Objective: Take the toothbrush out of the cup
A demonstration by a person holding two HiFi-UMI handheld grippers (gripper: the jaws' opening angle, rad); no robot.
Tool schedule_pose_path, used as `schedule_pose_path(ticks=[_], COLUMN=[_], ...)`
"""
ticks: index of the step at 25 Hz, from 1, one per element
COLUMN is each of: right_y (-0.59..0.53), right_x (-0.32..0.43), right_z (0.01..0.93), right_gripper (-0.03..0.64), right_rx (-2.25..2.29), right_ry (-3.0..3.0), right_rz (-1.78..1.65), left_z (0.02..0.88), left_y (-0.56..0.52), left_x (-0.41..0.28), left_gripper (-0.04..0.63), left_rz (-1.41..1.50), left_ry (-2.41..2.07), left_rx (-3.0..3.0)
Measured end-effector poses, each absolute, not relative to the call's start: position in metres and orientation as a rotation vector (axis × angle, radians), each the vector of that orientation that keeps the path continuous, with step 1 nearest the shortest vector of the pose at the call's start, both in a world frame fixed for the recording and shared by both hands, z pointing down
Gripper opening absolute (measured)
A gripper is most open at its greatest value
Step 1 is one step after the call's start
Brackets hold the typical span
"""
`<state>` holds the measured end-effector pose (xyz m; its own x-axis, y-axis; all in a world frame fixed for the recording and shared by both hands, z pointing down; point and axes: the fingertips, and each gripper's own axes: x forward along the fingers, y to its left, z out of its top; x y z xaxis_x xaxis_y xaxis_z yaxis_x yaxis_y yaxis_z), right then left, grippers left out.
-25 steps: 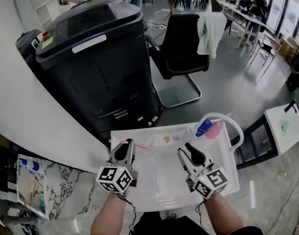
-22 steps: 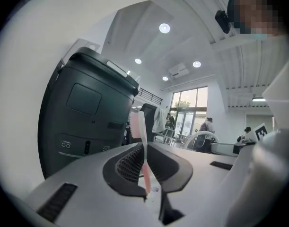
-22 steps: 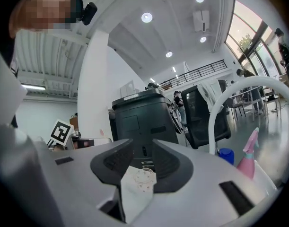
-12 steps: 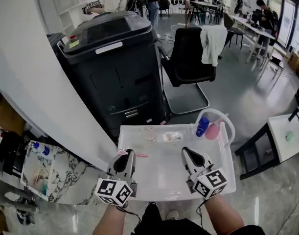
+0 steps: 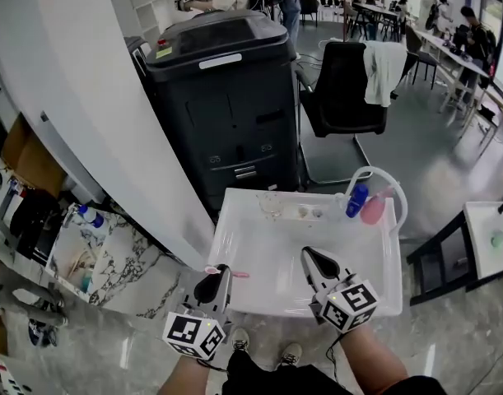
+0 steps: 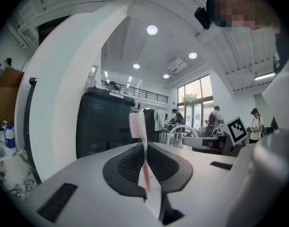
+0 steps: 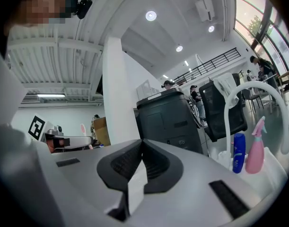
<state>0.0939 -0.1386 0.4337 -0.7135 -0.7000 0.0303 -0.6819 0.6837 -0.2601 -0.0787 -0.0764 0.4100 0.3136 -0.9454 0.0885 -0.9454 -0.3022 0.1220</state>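
1. The pink toothbrush (image 6: 144, 155) is out of the cup, pinched between the ribbed pads of the left claw (image 5: 220, 273); its bristle head stands clear above the jaws in the left gripper view
2. From the head view, that claw hangs over the near left edge of the white counter (image 5: 259, 249), with a bit of pink brush poking out on either side of its tip
3. The clear cup (image 5: 272, 205) stands at the far edge of the counter, well apart from the brush
4. The right claw (image 5: 310, 258) is over the near right part of the counter; its jaws have just been closing and are now pressed together with nothing between them
5. A blue bottle (image 5: 357, 200) and a pink spray bottle (image 5: 373, 210) stand side by side at the far right corner, under a white looped rail (image 5: 397, 200)
6. Beyond the counter sits a big black machine (image 5: 222, 97), and to its right a black chair (image 5: 342, 97) with a white garment (image 5: 384, 68) draped over its back
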Motion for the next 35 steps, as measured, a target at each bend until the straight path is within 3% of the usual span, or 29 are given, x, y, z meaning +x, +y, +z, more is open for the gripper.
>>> schedule_pose_path(ticks=[10,21,35], right_y=[-0.107,-0.025,0.089], right_x=[0.029,-0.040,-0.050], right_z=[0.435,0.432,0.445], right_gripper=[0.017,0.017,0.017], right_rx=[-1.112,-1.380,-1.710], right_ry=[2.850,2.763,2.572], right_rz=[-0.393,-0.346,-0.367], left_z=[0.413,0.414,0.430], left_y=[-0.039,0.003,0.078], left_x=[-0.130,-0.198,-0.214], left_gripper=[0.035,0.035,0.035], left_rz=[0.023,0.021,0.042], left_ry=[-1.760,-1.516,-1.190], left_rx=[2.428,2.587,2.717])
